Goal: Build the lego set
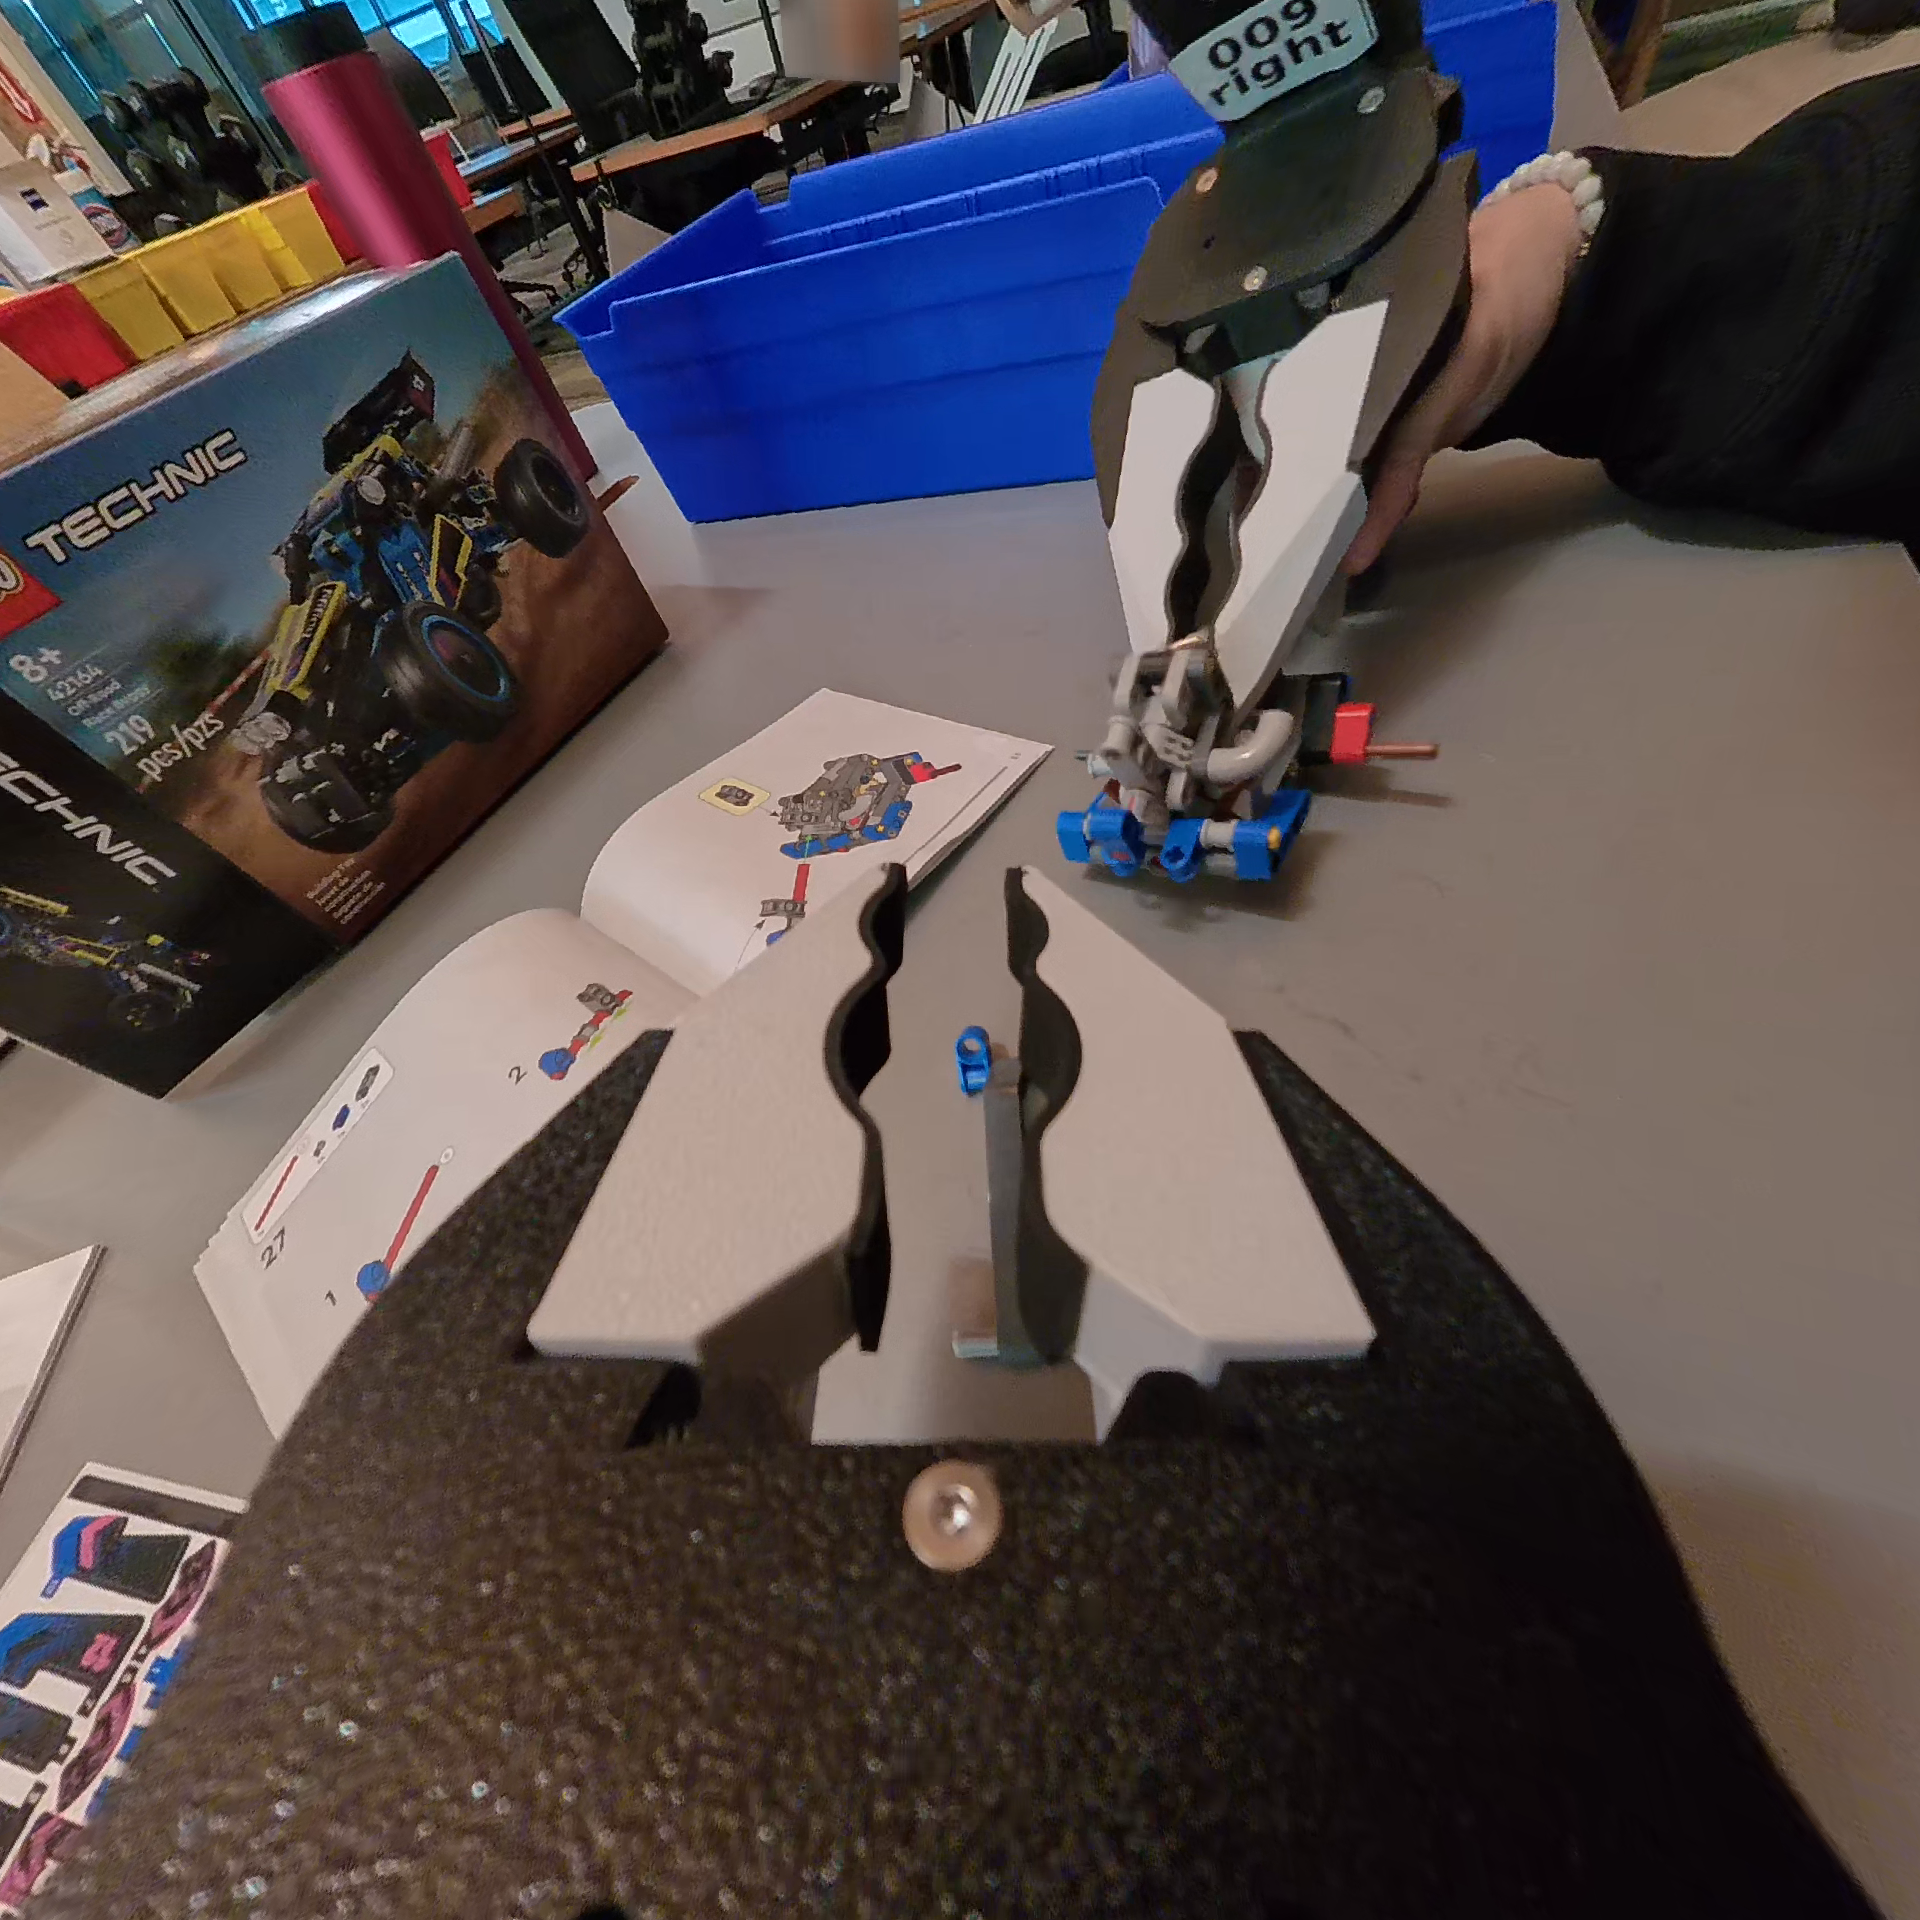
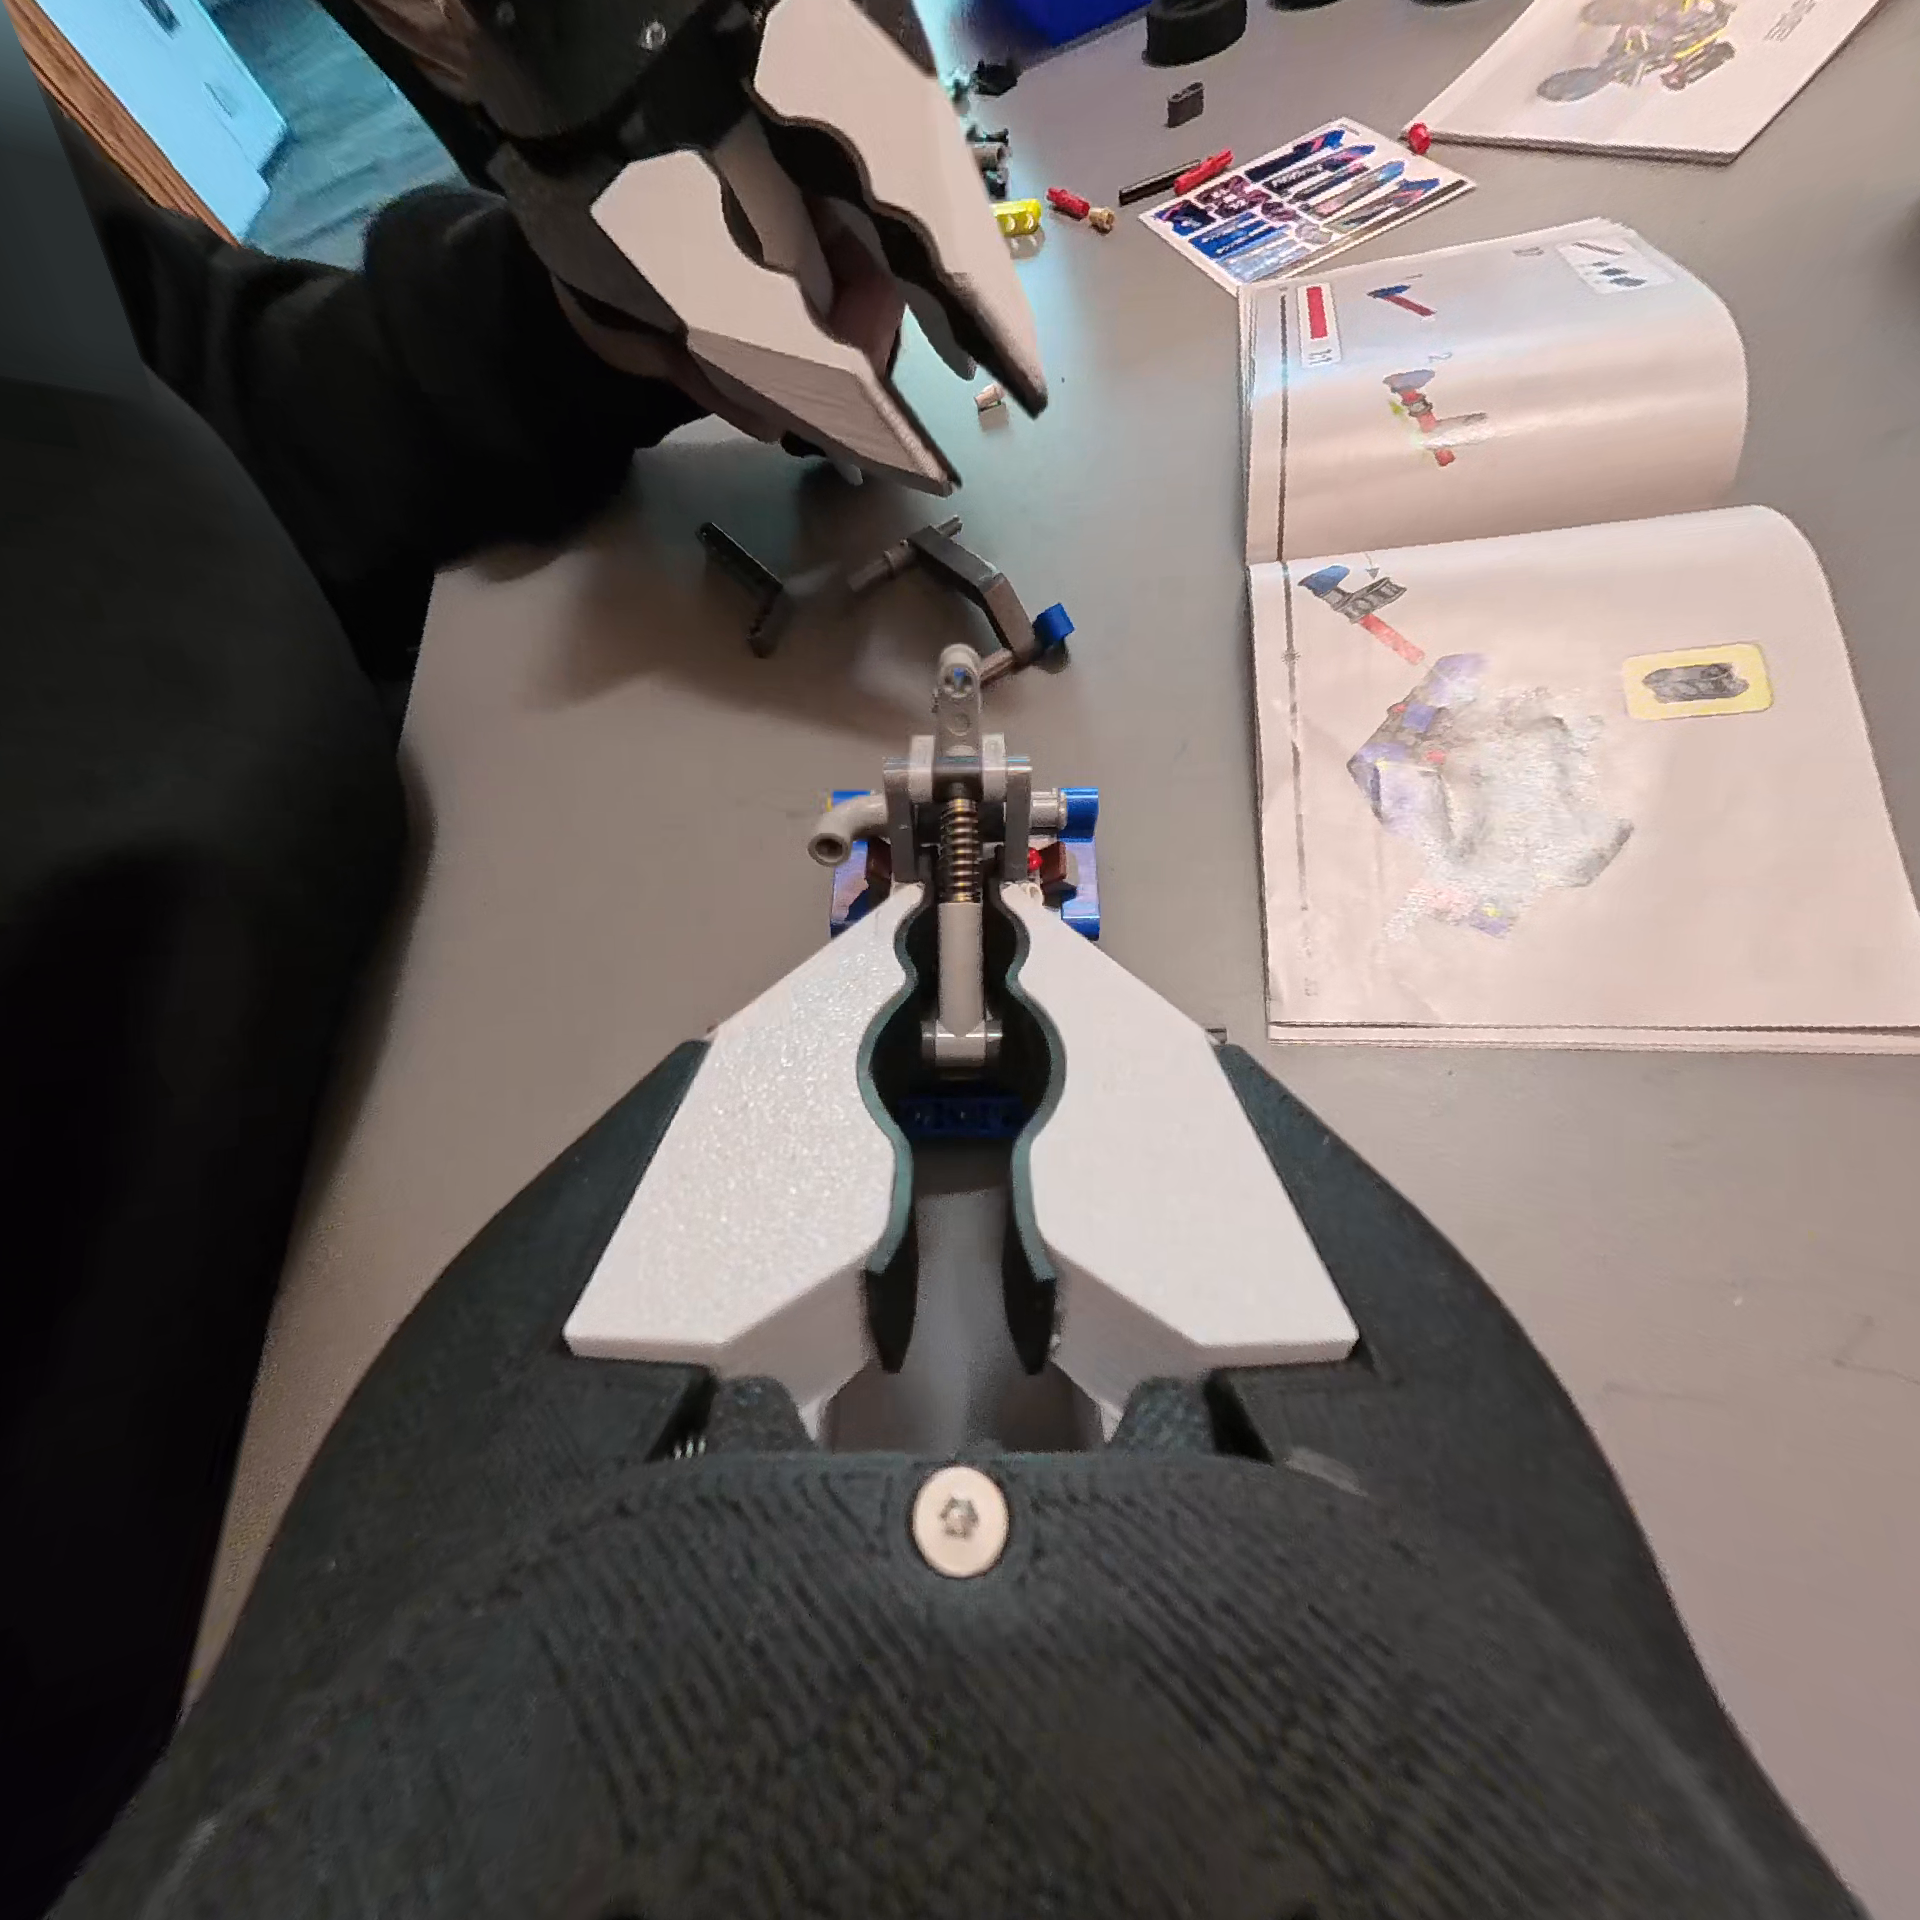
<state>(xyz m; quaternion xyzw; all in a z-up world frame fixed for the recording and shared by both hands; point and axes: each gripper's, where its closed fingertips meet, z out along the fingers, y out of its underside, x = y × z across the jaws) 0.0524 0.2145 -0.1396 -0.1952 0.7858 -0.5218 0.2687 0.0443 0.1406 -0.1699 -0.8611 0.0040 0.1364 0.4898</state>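
Grey-and-blue Lego assembly (image 2: 961,821), coiled spring exposed, in right claw (image 2: 961,904)

Print is legible on the box (image 1: 312,582) at the table's (image 1: 1558,1039) left edge, a label (image 1: 1283,47) on the right gripper (image 1: 1195,665), the booklet's (image 1: 644,935) pages and the sticker sheet (image 1: 94,1683) at the near-left corner.

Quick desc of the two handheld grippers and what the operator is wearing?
Both grippers match: the left gripper and right gripper have black textured bodies, one silver screw, and light grey angular fingers lined with wavy black pads. The right one carries a pale label. No cables visible. Operator wears a black sleeve and white bead bracelet.
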